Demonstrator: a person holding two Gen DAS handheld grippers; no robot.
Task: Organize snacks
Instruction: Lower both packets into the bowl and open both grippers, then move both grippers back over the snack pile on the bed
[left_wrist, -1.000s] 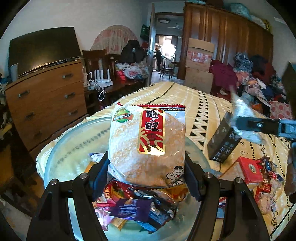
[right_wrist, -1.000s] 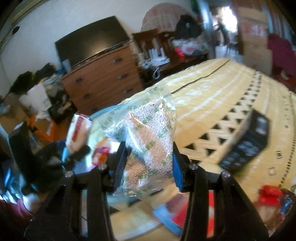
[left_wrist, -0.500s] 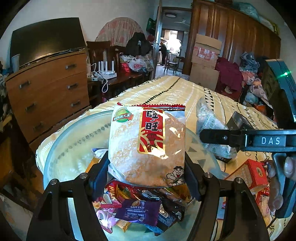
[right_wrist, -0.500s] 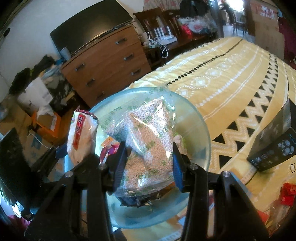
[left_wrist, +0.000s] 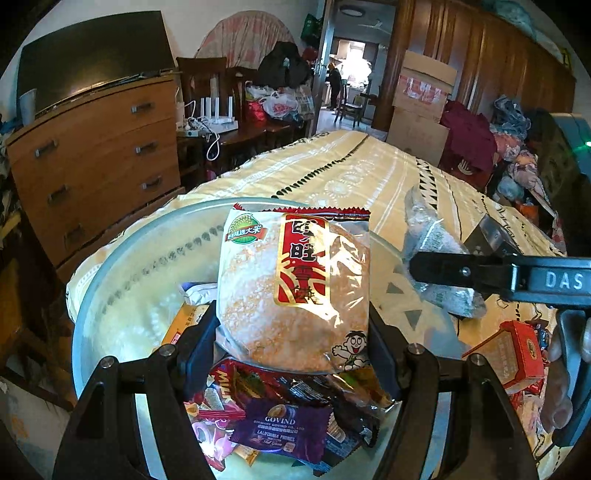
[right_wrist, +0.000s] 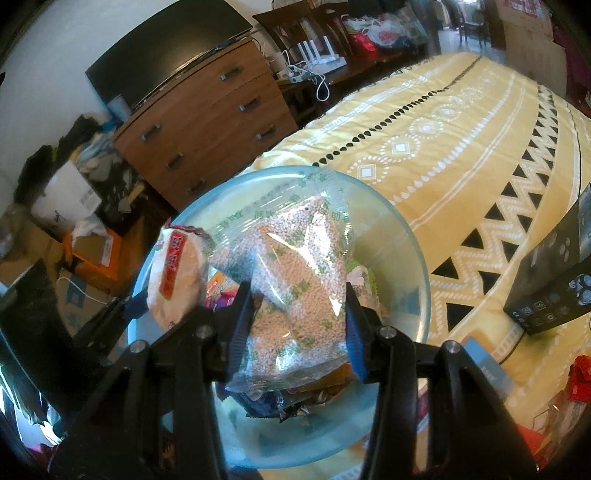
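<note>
Readable stuff: the purple wrapper (left_wrist: 284, 430) in the glass bowl (left_wrist: 122, 280) says "GOVIND" with "CALIFORNIA PRUNES" under it. A red wrapper (left_wrist: 236, 384) beside it shows "MIL". The right tongs (left_wrist: 498, 275) have "DAS" in raised letters. The rice cracker bag (left_wrist: 295, 291) has big Chinese characters on its red label.

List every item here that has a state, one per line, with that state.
Left gripper: shut on the rice cracker packet, above the bowl.
Right gripper: shut on the clear bag of small grains, over the bowl.
Glass bowl: upright on the bed, partly filled with wrapped snacks.
Purple prune packet: sealed, lying in the bowl.
Dresser drawers: closed.
</note>
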